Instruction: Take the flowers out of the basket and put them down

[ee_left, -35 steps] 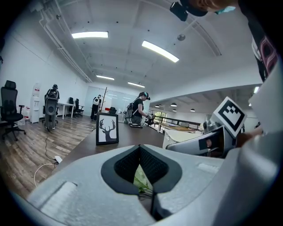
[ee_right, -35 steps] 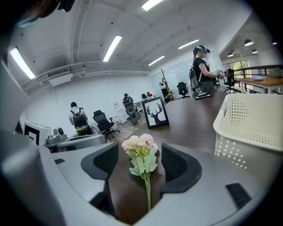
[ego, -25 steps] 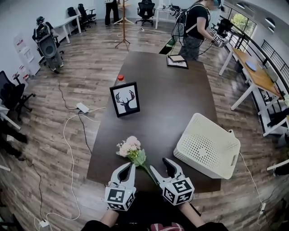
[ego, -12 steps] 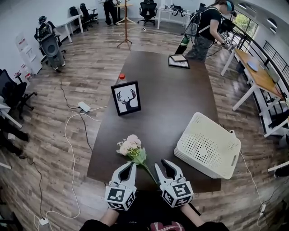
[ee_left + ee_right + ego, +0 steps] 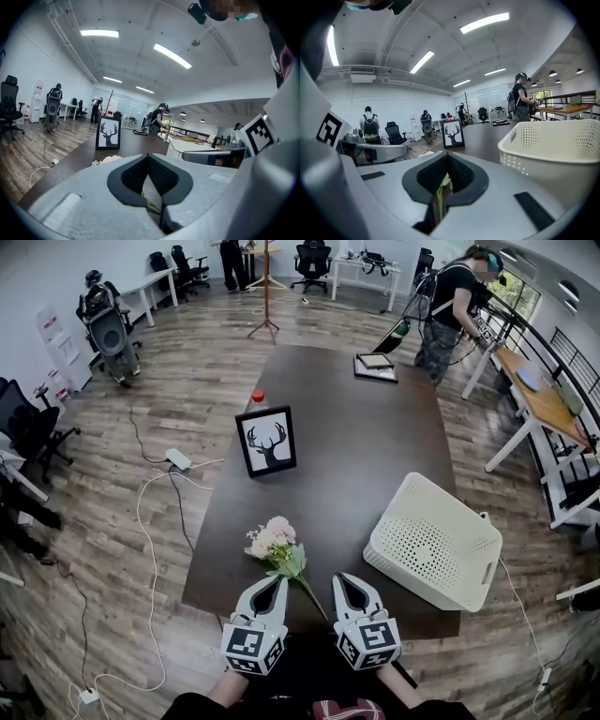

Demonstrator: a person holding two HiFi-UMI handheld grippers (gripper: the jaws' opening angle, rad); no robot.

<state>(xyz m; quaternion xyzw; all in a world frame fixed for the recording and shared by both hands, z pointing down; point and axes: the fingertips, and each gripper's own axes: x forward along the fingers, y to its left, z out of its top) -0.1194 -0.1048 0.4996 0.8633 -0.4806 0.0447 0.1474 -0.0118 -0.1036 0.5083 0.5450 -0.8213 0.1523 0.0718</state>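
Observation:
A small bunch of pale pink flowers [image 5: 273,542] lies on the dark table [image 5: 356,456], its green stem running back between my two grippers. The white perforated basket [image 5: 436,545] stands to the right, also large in the right gripper view [image 5: 555,150]. My left gripper [image 5: 274,579] sits left of the stem with its jaws together [image 5: 148,155] and nothing held. Right of the stem, my right gripper [image 5: 339,577] is shut [image 5: 447,154] and empty. The stem [image 5: 439,201] shows behind its closed jaws, lying on the table.
A framed deer picture [image 5: 266,441] stands mid-table with a red-capped item [image 5: 258,397] behind it. A dark flat frame [image 5: 376,366] lies at the far end. A person [image 5: 450,310] stands by the far right corner. The table's near edge runs just under my grippers.
The right gripper's jaws have closed from wide open to shut, with nothing in them. The flowers stay where they lie. The person at the far end has stepped to the right.

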